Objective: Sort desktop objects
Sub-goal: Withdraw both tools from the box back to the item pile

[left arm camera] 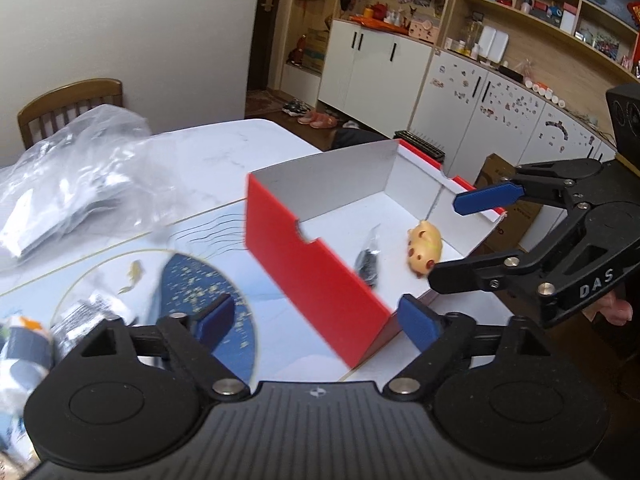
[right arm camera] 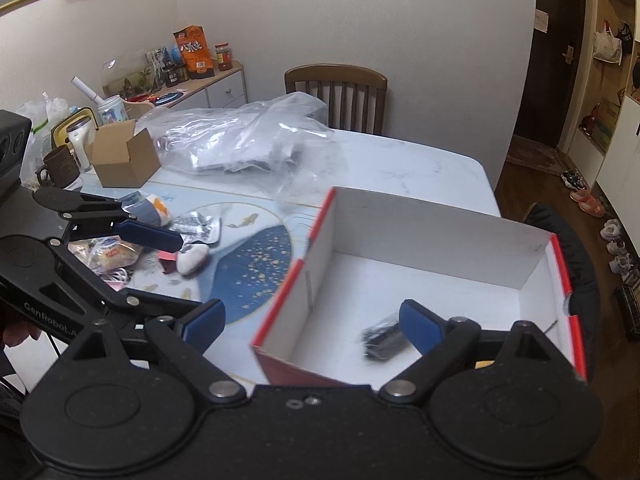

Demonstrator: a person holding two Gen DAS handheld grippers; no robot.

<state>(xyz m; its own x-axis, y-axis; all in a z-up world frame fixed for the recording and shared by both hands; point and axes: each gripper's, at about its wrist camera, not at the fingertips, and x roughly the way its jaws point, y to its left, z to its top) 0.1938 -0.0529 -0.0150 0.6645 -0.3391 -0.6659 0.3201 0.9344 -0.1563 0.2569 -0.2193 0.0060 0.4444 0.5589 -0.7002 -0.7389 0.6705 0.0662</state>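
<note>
A red box with a white inside [left arm camera: 308, 264] stands on the table; it also shows in the right wrist view [right arm camera: 436, 220]. Inside lie a yellow pig toy [left arm camera: 425, 247] and a small black packet [left arm camera: 369, 261], which also shows in the right wrist view [right arm camera: 382, 339]. My left gripper [left arm camera: 316, 322] is open and empty above the box's near wall. My right gripper [right arm camera: 312, 322] is open and empty over the box, seen from the left wrist [left arm camera: 448, 240] above the pig. Loose items lie on the mat: a white rounded object [right arm camera: 192, 258], a bread pack [right arm camera: 112, 254], a foil packet [right arm camera: 200, 226].
A crumpled clear plastic bag [right arm camera: 248, 136] lies at the table's far side before a wooden chair [right arm camera: 336, 92]. A small open cardboard box [right arm camera: 124, 156], a brown mug [right arm camera: 60, 166] and jars stand at the left. The table edge [right arm camera: 490, 184] drops off right of the box.
</note>
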